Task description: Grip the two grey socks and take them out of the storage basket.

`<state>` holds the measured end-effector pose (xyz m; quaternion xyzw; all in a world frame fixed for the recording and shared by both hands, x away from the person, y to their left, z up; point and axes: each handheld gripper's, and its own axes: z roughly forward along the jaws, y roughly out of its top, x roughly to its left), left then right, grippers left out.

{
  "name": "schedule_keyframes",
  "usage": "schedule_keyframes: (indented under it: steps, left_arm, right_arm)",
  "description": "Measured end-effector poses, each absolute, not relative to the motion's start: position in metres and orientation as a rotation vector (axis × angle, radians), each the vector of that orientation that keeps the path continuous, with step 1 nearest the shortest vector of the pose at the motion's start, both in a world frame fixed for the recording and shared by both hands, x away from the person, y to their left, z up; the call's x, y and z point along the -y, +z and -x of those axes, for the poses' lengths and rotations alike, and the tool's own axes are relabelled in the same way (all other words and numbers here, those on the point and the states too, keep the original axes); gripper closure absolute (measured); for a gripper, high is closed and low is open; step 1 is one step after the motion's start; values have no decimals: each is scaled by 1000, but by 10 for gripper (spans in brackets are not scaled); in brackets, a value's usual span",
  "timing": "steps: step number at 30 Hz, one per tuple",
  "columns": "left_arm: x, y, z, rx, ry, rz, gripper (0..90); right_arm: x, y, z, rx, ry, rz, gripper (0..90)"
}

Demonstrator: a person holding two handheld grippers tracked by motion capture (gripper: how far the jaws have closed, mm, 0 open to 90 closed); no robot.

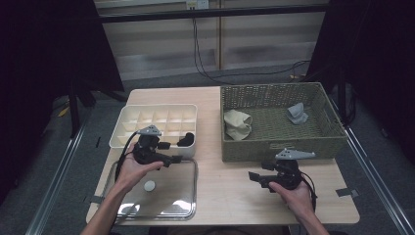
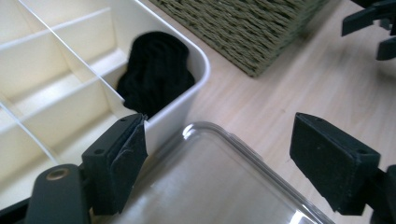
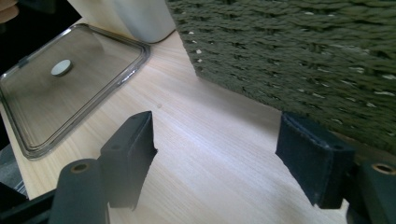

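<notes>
no readable text, labels, brands, numbers or signs anywhere in these views

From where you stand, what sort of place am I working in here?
Probably a lab or recording booth set up for a sock-sorting job, not a home. A small wooden table stands between dark curtains, with loose cables trailing behind it. A divided white box and a wicker basket sit staged on it.

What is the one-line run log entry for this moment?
left gripper: open | right gripper: open | black rolled sock: in white divided box corner compartment
</notes>
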<state>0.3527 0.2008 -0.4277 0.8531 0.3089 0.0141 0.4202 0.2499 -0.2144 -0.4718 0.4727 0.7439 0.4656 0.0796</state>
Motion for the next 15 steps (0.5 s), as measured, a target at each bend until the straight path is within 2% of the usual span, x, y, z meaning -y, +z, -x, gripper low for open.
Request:
schedule_keyframes:
  steps: [15]
  left_arm:
    - [-208,-446,-303,-794,71,-2118,172]
  right_arm:
    - [222,-451,-251,-2222,1406,-1368,426]
